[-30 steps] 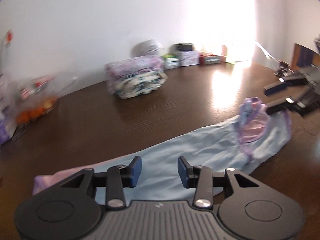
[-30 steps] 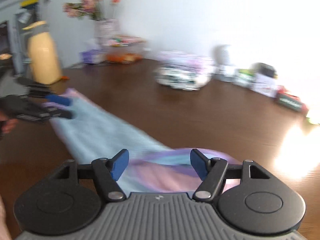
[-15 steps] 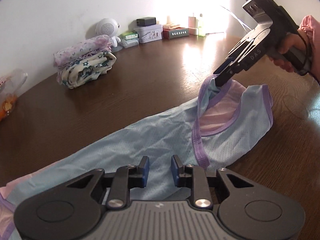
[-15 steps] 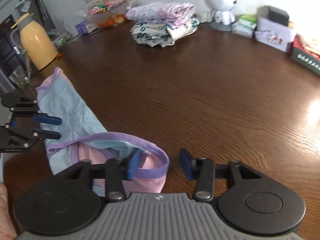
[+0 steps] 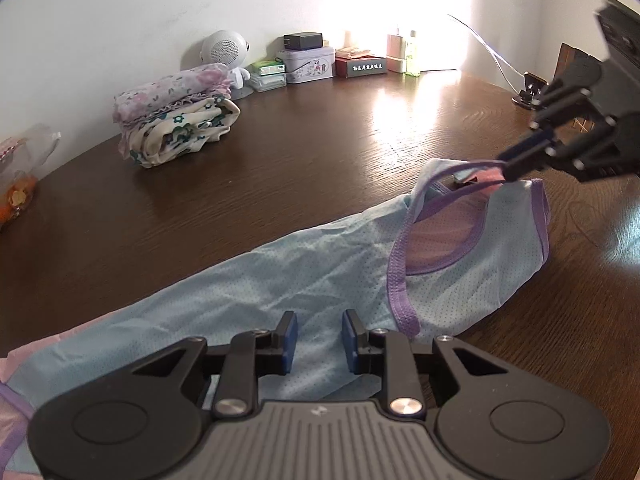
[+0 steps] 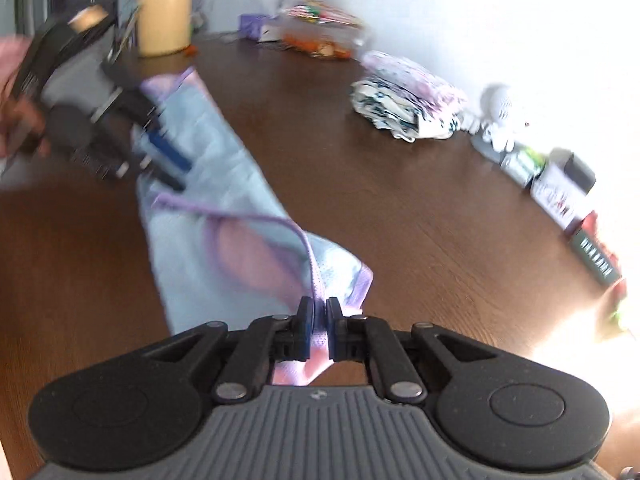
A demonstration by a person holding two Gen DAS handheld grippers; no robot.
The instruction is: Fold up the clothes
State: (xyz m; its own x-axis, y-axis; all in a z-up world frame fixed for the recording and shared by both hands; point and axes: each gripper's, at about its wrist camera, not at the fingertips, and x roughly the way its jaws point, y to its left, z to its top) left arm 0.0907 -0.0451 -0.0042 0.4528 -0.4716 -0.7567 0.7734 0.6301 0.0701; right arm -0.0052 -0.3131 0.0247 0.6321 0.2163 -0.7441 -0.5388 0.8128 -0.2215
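A light blue top (image 5: 280, 280) with purple trim lies stretched across the dark wooden table (image 5: 280, 160). My left gripper (image 5: 320, 340) hovers low over its near part. Its jaws stand a narrow gap apart, and flat cloth shows below that gap. My right gripper (image 6: 318, 320) is shut on the purple neckline trim and lifts that strip off the table. From the left wrist view, the right gripper (image 5: 506, 166) is at the far right with the trim pulled taut. The right wrist view is blurred and shows the top (image 6: 224, 176) with the left gripper (image 6: 172, 172) at its far end.
A stack of folded floral clothes (image 5: 176, 128) sits near the wall. A white round speaker (image 5: 224, 52), tins and small boxes (image 5: 308, 64) line the back edge. A yellow flask (image 6: 164, 12) and a snack bag (image 6: 316, 36) stand beyond the left gripper. A hand (image 6: 20, 120) holds the left gripper.
My right gripper has shut on the purple trim, rolled, and pulled it up and to the right. My left gripper narrowed a second ago and has stayed still since.
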